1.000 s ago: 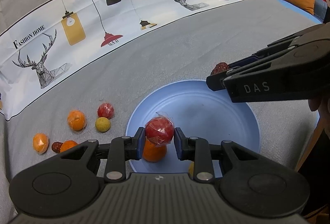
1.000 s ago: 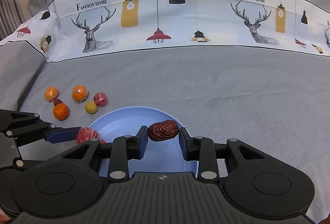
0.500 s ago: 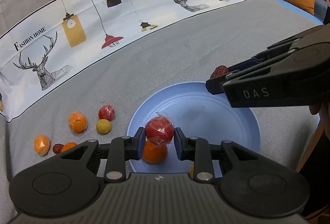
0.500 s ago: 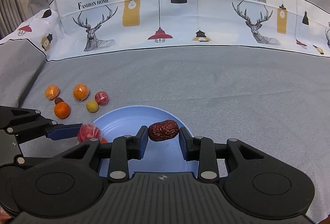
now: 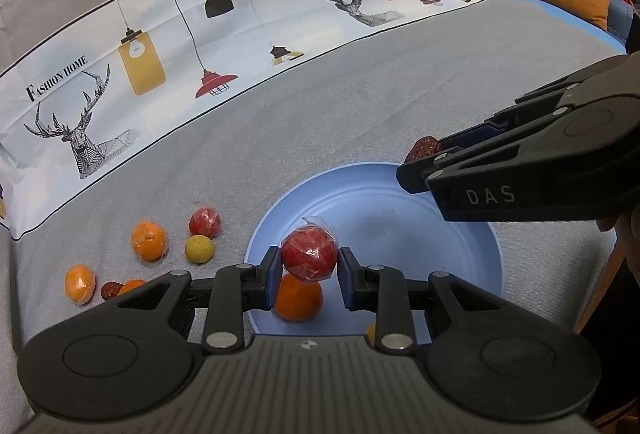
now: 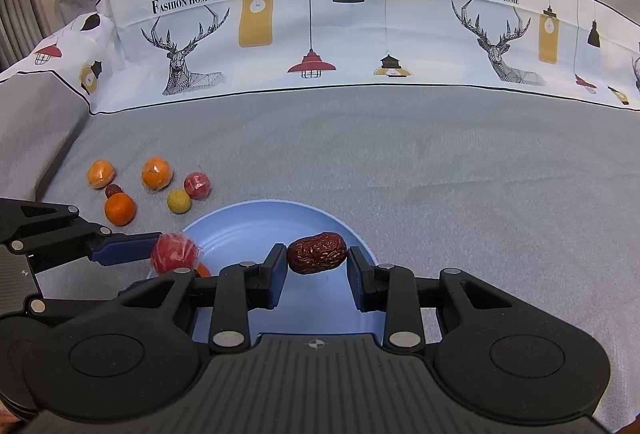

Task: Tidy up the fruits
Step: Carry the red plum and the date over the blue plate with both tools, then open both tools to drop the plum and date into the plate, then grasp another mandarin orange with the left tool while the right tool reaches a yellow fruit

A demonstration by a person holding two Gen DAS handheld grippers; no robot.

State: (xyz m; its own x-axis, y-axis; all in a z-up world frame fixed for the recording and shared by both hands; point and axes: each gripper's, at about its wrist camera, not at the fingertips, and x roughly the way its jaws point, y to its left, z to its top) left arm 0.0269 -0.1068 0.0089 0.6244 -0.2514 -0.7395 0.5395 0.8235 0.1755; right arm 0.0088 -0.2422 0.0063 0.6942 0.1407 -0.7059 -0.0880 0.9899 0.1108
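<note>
Release is the step in hand: the left claw [image 5: 309, 266] pinches a wrapped red fruit [image 5: 309, 254] over the near-left part of the blue plate [image 5: 400, 202], just above an orange [image 5: 298, 300] already lying there, while the right claw [image 6: 318, 264] pinches a date [image 6: 317, 252] above the plate's far side. Lowering each close to the plate and shifting the red fruit off the orange should stop rolling. Six more fruits wait on the bed, left of the plate.
</note>
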